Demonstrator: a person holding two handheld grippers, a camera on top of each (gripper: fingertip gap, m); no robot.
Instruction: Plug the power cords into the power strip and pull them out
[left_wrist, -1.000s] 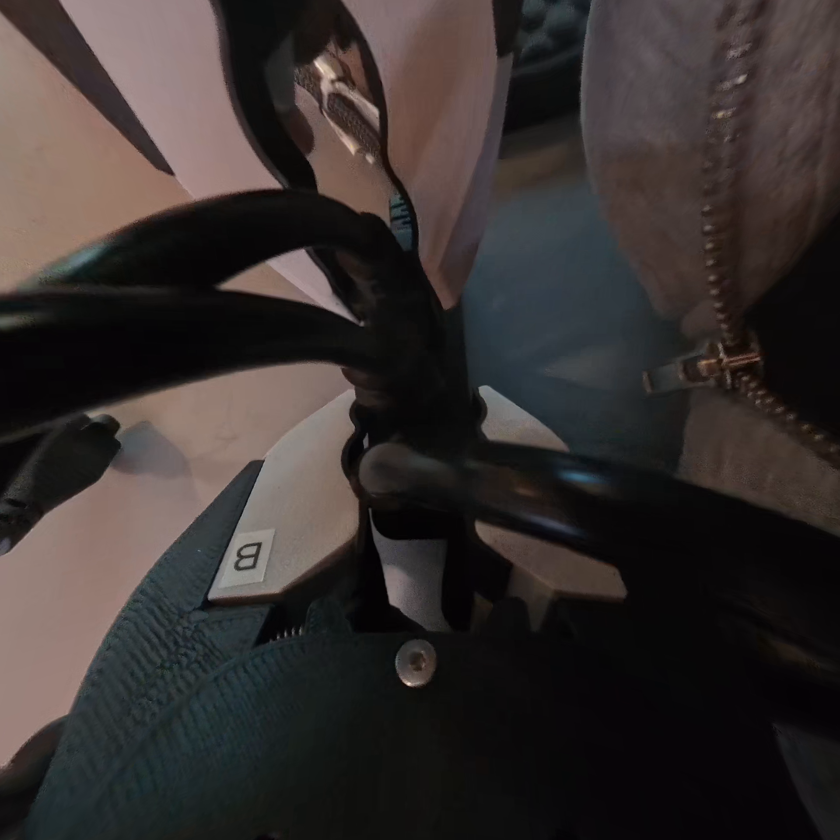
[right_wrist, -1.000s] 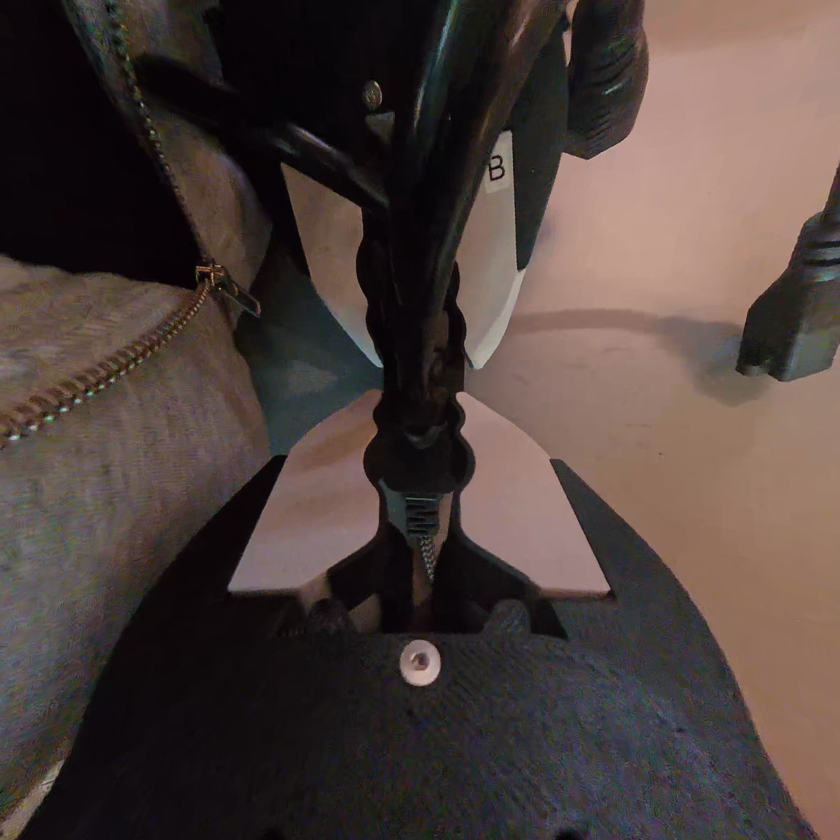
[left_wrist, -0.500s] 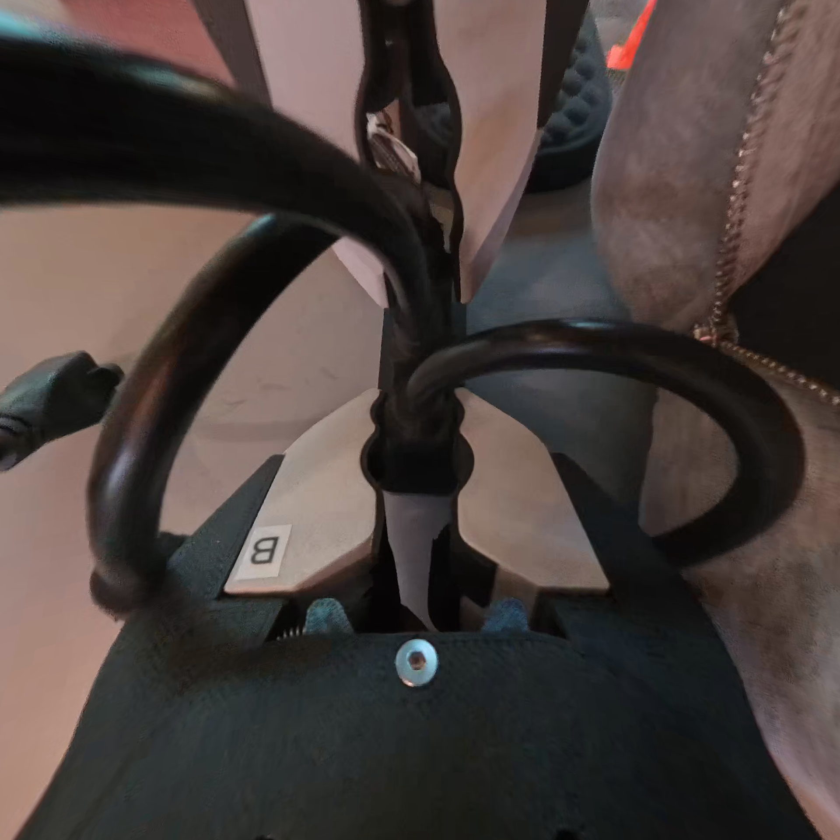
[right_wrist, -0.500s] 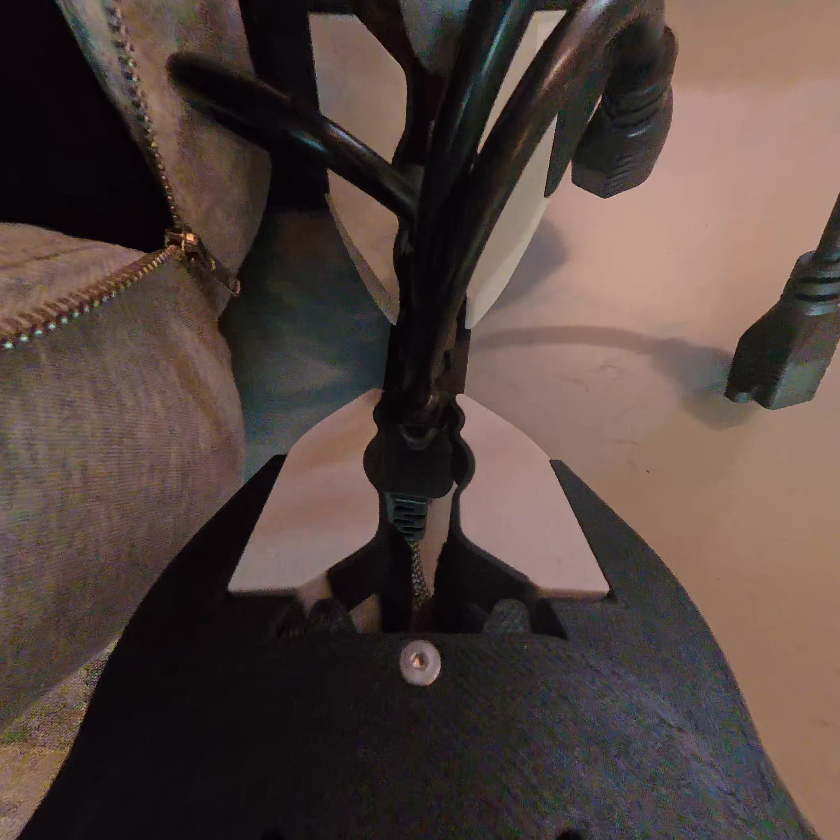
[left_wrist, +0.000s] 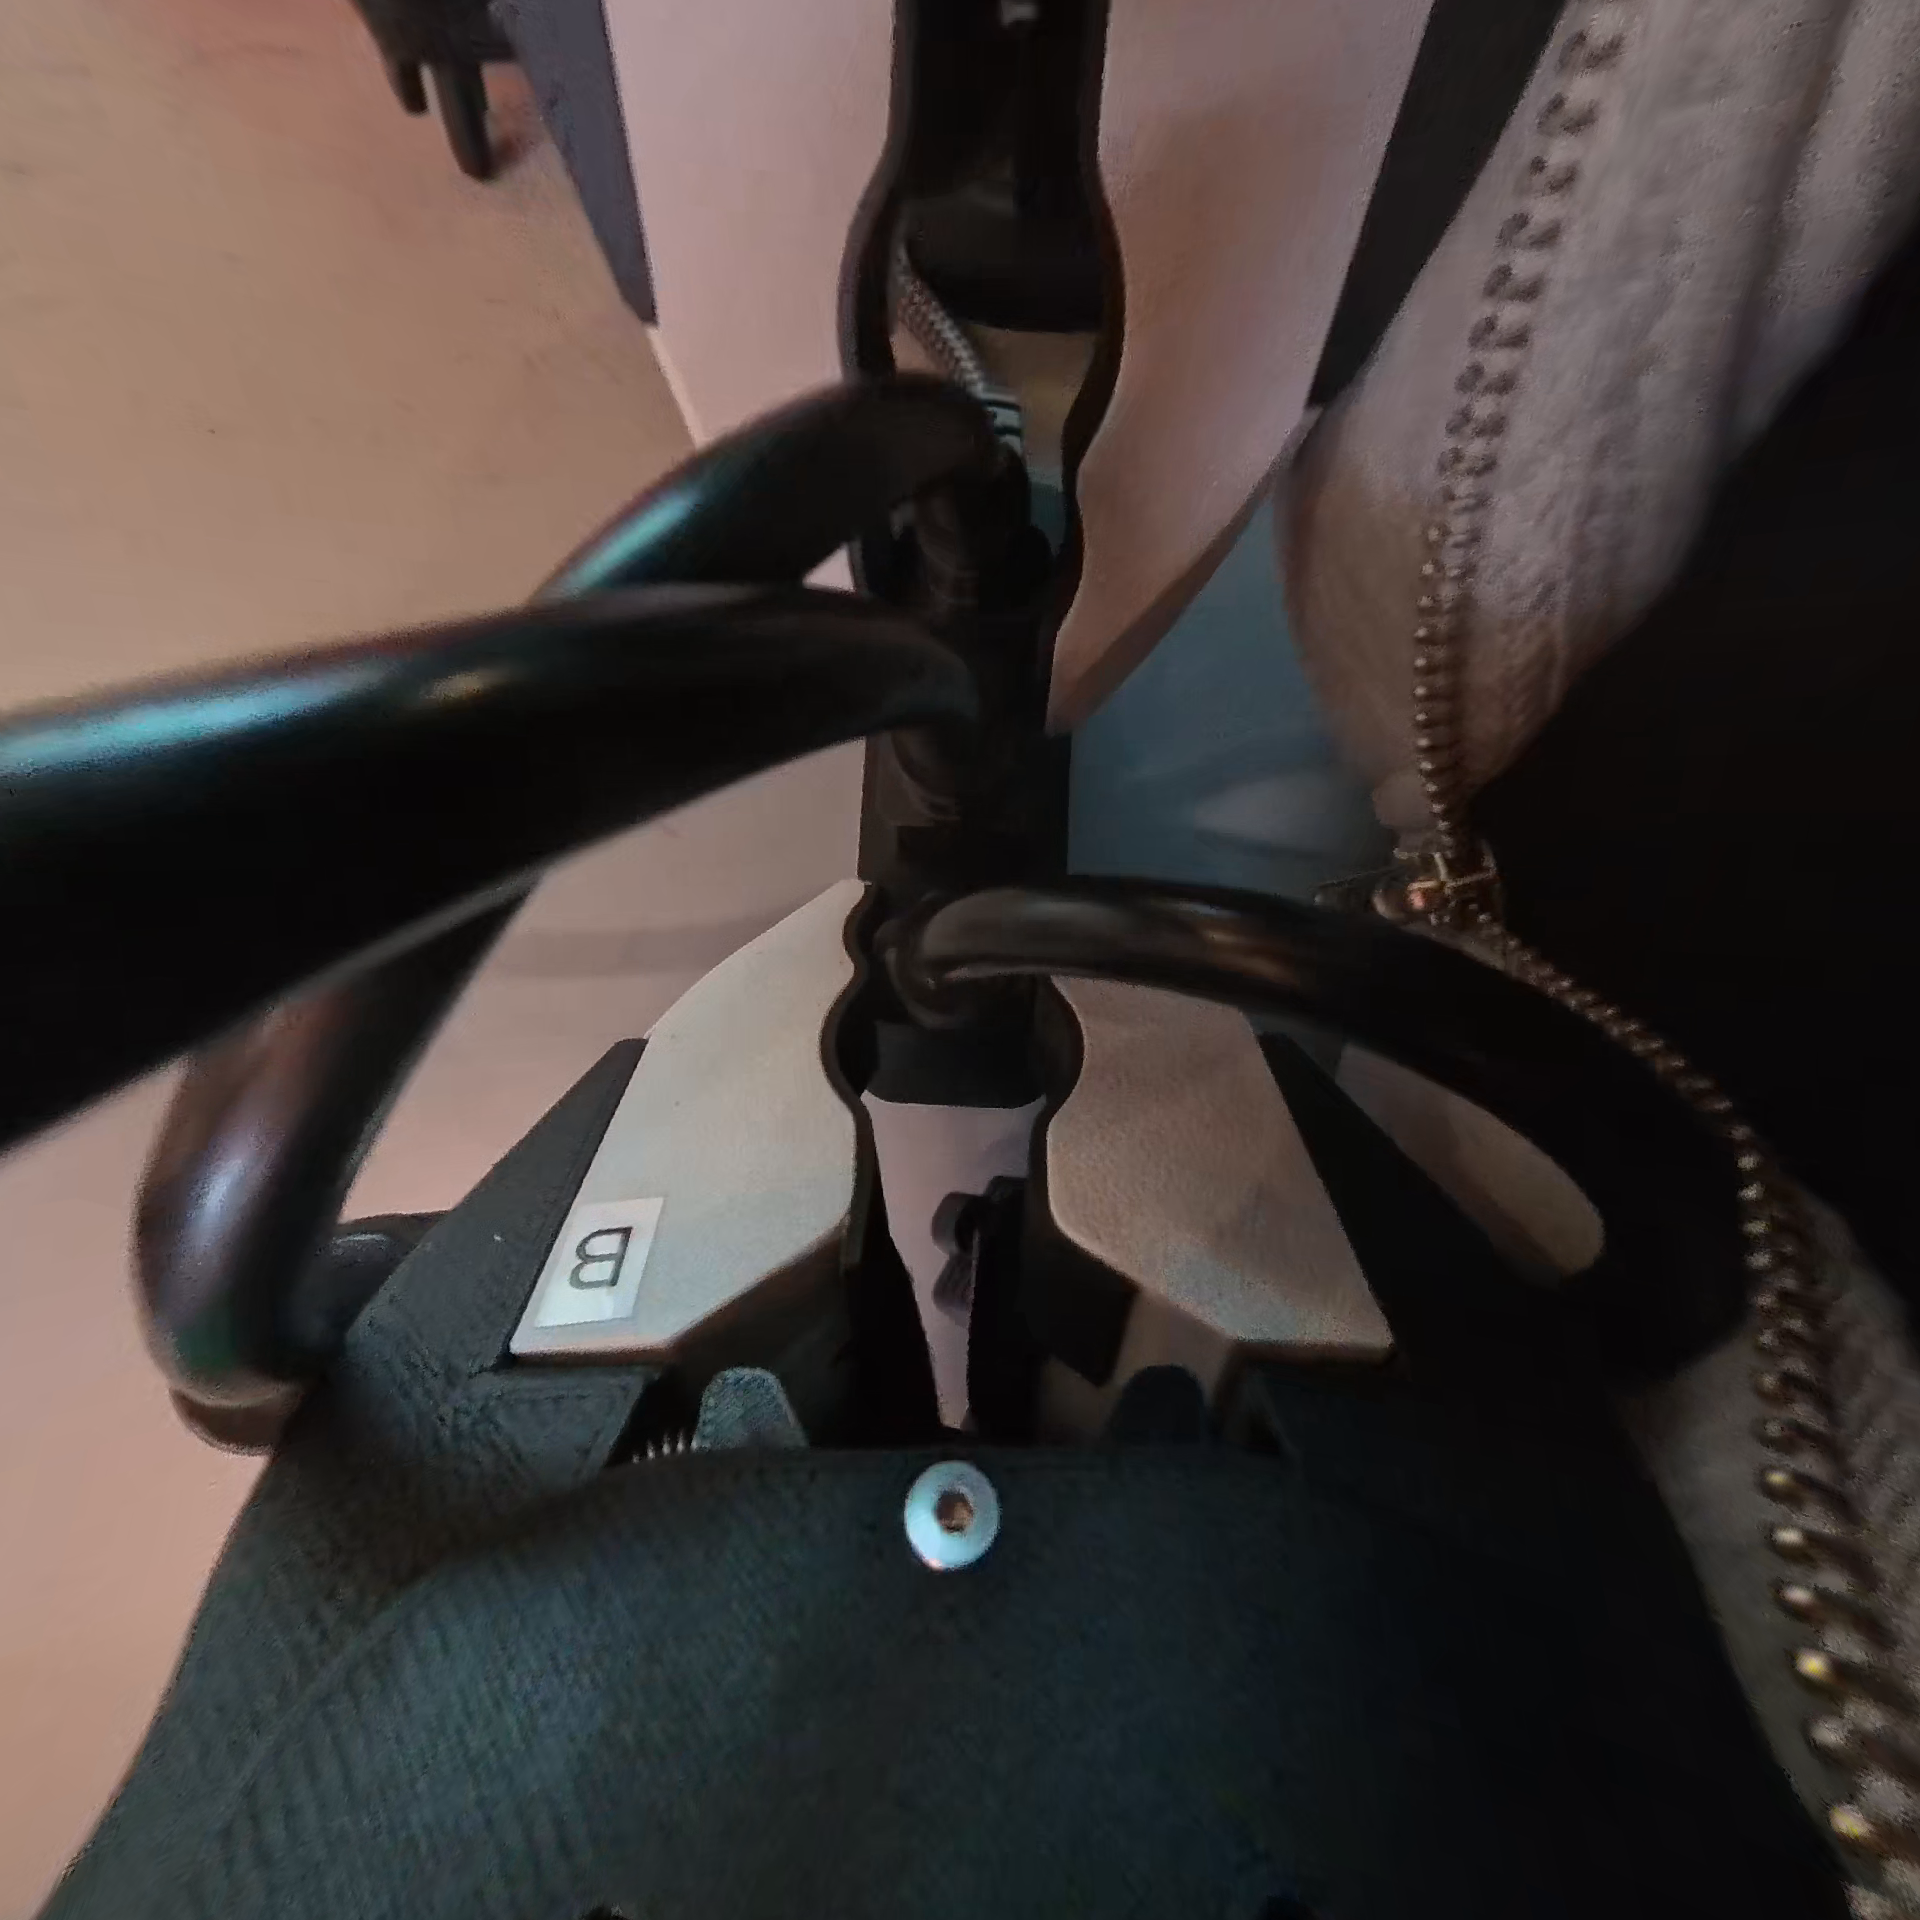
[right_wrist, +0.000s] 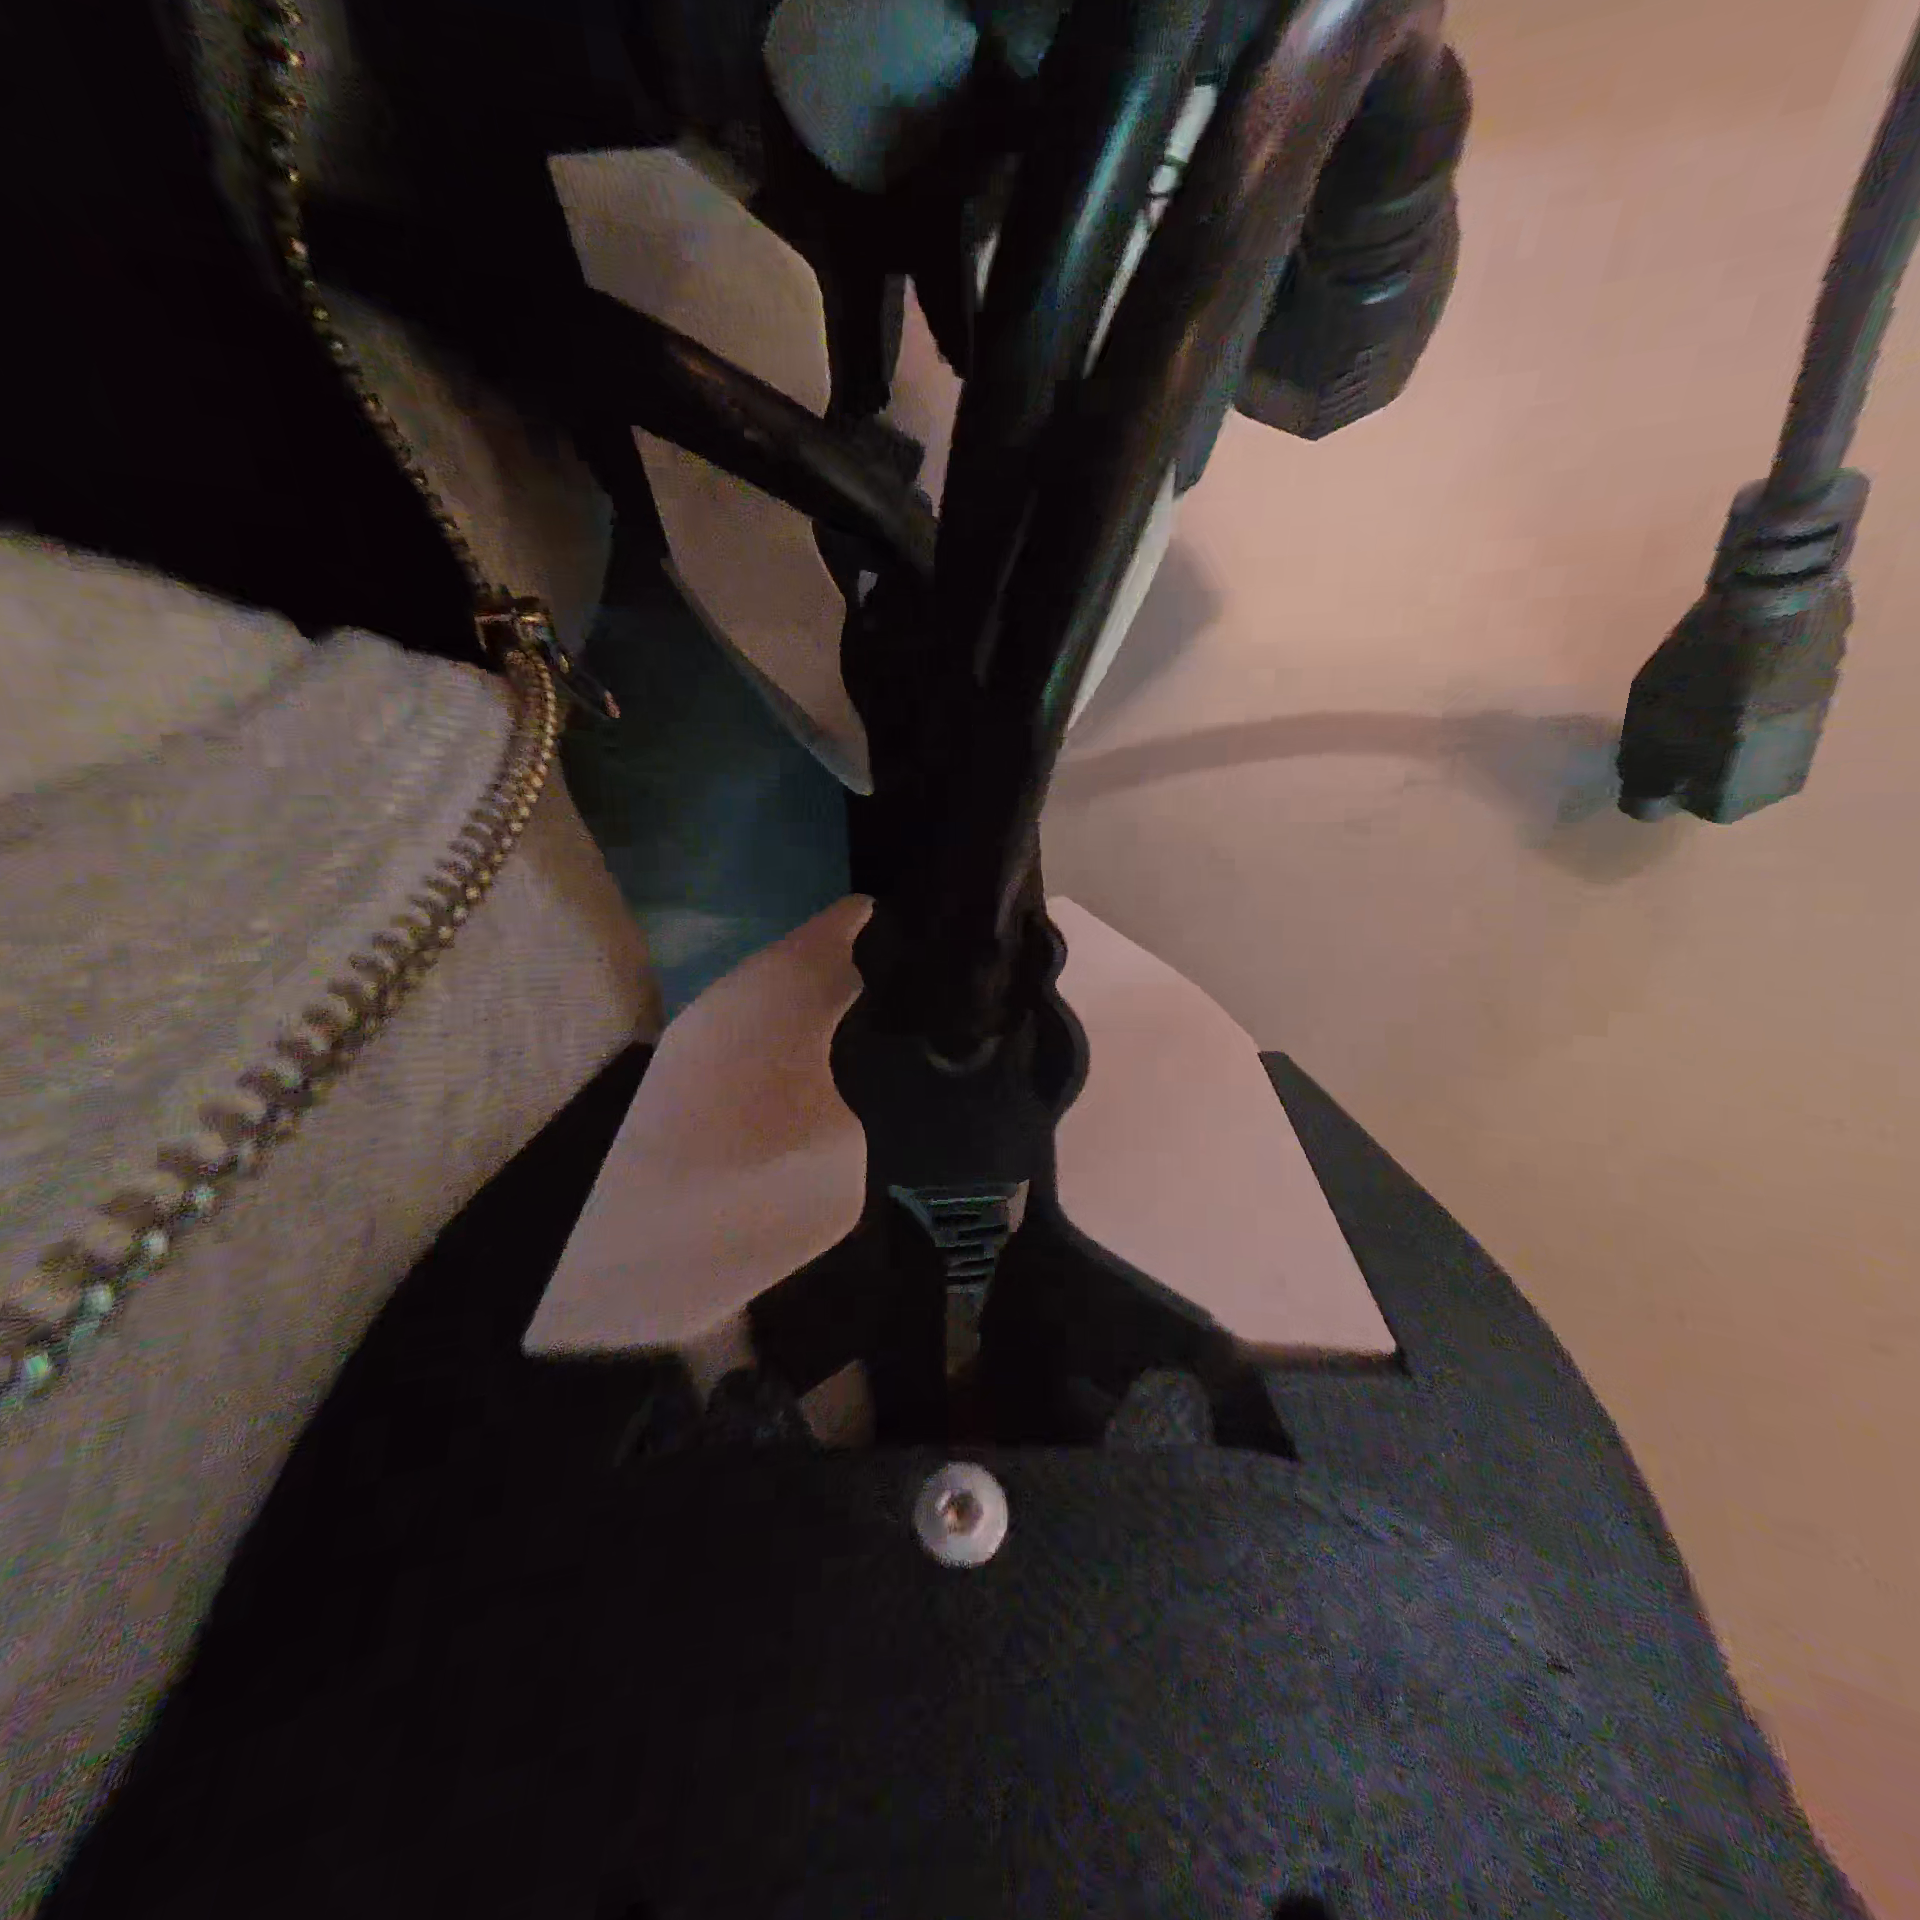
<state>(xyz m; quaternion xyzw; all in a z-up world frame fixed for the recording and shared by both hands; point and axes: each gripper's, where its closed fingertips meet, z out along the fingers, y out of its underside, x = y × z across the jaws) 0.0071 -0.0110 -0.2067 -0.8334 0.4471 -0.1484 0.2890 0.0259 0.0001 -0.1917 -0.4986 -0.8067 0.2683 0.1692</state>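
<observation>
Tabletop (right_wrist: 1455, 1039); jaws tight on cords (left_wrist: 966, 790).

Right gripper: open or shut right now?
Shut. In the right wrist view the right gripper has its fingers pressed against the bundle of black power cords, with no gap showing on either side.

Place unclear — plain beige tabletop (right_wrist: 1455, 1039), loose black cord (right_wrist: 1756, 665).
</observation>
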